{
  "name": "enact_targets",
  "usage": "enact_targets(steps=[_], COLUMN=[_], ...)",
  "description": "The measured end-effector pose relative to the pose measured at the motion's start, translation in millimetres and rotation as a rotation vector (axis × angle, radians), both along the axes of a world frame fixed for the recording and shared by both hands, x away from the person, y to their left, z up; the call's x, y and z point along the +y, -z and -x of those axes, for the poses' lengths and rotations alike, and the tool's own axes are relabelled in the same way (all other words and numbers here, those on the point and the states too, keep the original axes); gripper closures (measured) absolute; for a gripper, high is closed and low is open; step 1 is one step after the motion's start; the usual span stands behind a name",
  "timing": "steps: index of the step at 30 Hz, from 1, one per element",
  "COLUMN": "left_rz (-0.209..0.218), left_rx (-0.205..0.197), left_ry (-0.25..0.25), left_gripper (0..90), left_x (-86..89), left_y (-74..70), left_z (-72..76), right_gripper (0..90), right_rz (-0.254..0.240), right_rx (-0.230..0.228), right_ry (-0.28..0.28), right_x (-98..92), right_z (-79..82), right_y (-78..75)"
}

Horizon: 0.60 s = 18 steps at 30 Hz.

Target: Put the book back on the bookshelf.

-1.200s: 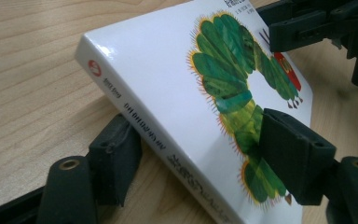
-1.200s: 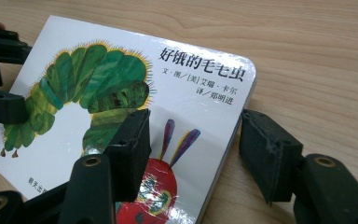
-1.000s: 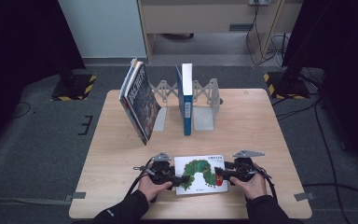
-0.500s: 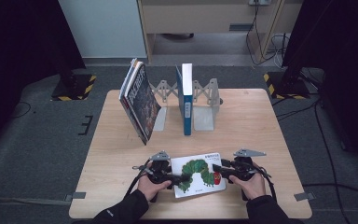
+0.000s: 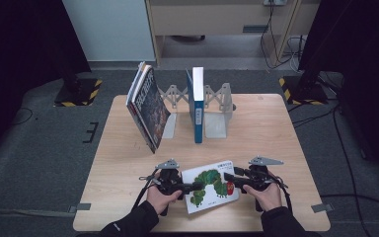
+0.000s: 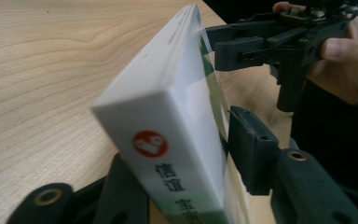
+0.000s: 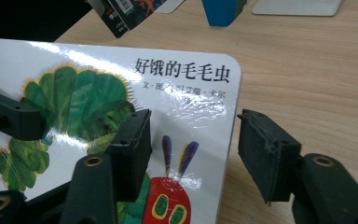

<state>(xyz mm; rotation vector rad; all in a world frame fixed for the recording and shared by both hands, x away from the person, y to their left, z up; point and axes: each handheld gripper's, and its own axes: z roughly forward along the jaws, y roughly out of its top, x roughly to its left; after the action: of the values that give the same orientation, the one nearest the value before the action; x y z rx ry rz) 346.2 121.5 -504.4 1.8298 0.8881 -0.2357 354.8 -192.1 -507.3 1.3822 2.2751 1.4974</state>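
Caterpillar book [image 6: 168, 140] (lower spine cropped)

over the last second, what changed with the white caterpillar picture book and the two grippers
The left gripper has just been closing its jaws around the white caterpillar picture book, whose left edge now tilts up off the wooden table. The right gripper stayed at the book's right edge. The leaning dark book and upright blue book stayed put.

Printed in black on the white cover of the caterpillar book [image 7: 121, 121]: 好饿的毛毛虫, with a smaller, glare-blurred credit line beneath. On its spine [image 6: 168, 154]: 信谊 under a red round logo. Barcode on the leaning book [image 7: 121, 9], digits unreadable.
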Motion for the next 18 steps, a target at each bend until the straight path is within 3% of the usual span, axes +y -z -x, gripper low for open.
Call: enact_targets(steps=[4,6,9,14,18], left_rz=[-0.007,-0.023,-0.036,-0.031,-0.060], left_rx=[0.001,-0.026,-0.036,-0.048,-0.099], left_ry=[-0.008,-0.015,-0.029,-0.032,-0.059], left_gripper=[68.2,69.4,70.4,73.5,74.9], left_x=[1.2,1.4,2.3,3.1,4.2], left_y=[-4.4,-6.3,-8.9,-14.0,-24.4], left_z=[0.7,1.2,1.2,1.8,3.3], right_gripper=[39.8,39.2,36.2,31.3,27.4], right_rz=[-0.024,-0.023,0.010,0.107,0.174], right_rx=[-0.012,-0.027,-0.039,-0.063,-0.054], right_ry=[0.014,0.027,0.050,0.085,0.100], right_x=[-4.8,-7.4,-12.9,-18.8,-23.6], right_z=[0.6,0.3,-1.3,-3.6,-5.7], right_y=[-3.4,-4.5,-3.5,-1.5,2.0])
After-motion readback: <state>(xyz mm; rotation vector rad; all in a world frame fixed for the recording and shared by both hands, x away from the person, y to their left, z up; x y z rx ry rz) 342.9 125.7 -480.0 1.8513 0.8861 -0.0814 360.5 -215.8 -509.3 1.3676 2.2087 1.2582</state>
